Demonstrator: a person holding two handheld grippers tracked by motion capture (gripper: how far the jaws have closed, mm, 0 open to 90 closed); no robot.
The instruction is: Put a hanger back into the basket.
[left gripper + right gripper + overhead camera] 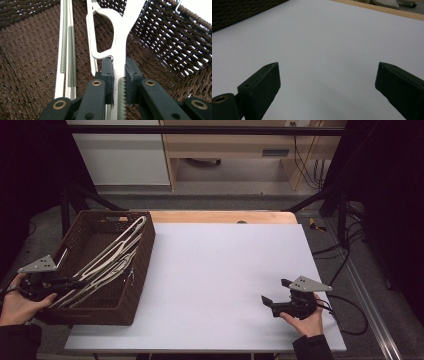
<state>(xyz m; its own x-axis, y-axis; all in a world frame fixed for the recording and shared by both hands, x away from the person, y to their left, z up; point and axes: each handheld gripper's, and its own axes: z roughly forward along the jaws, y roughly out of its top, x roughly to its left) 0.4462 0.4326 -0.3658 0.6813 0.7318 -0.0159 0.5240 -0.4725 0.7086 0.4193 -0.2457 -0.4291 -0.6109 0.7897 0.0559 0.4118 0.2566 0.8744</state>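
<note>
Left fingers (pixel 119 82) clamp one hanger (pixel 125 37) inside the basket (pixel 142 270) – none yet on the bench (pixel 225 270); right fingers (pixel 276 292) wide, idle.

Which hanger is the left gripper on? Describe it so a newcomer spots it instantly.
Start at the dark brown woven basket on the table's left edge, where several white hangers lie slanted. The left gripper reaches in from the near end. The clamped hanger is the one pinched between its jaws; its neighbours lie free beside it.
</note>
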